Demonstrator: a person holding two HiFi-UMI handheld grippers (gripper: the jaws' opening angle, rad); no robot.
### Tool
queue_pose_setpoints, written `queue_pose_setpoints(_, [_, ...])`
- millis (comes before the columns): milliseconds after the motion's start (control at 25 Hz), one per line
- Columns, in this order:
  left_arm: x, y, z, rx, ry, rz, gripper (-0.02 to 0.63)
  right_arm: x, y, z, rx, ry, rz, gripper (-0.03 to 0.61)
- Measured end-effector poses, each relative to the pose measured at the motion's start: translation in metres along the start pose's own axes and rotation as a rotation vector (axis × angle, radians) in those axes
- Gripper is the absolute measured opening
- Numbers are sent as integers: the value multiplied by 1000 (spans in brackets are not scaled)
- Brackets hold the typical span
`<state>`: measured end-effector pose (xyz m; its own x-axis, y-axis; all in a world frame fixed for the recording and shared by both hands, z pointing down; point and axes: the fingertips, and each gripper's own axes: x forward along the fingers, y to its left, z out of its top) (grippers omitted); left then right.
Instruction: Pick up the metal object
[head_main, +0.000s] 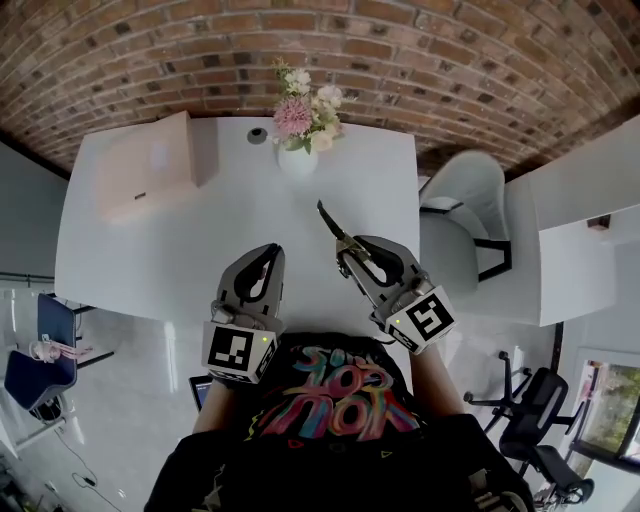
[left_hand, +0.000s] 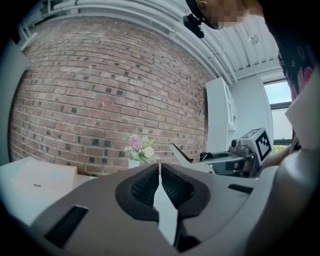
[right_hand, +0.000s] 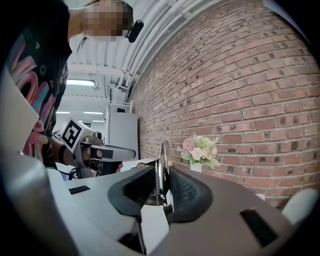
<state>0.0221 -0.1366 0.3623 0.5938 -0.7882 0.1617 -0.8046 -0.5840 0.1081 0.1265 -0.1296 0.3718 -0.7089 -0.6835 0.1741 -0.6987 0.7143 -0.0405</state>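
Right gripper (head_main: 345, 250) is clamped on the metal object (head_main: 330, 222), which stands edge-on between the pads and projects forward over the white bench (head_main: 180, 250), its tip pointing toward the flower vase (head_main: 298, 160). Left gripper (head_main: 268, 252) is level beside it, its jaws closed together with nothing between them.

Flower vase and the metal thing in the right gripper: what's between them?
Only bare white table. The head view shows nothing on the stretch between the flower vase and the tip of the metal object held by the right gripper.
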Motion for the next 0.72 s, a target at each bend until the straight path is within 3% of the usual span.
queue_pose_setpoints(400, [14,-1,5,11,4,-17,34,-35,-25,5,96,-48,-111,109])
queue_pose_setpoints(720, [17,4,3,11,6,-11,34,-43,-29,2,104,-65,-152,109])
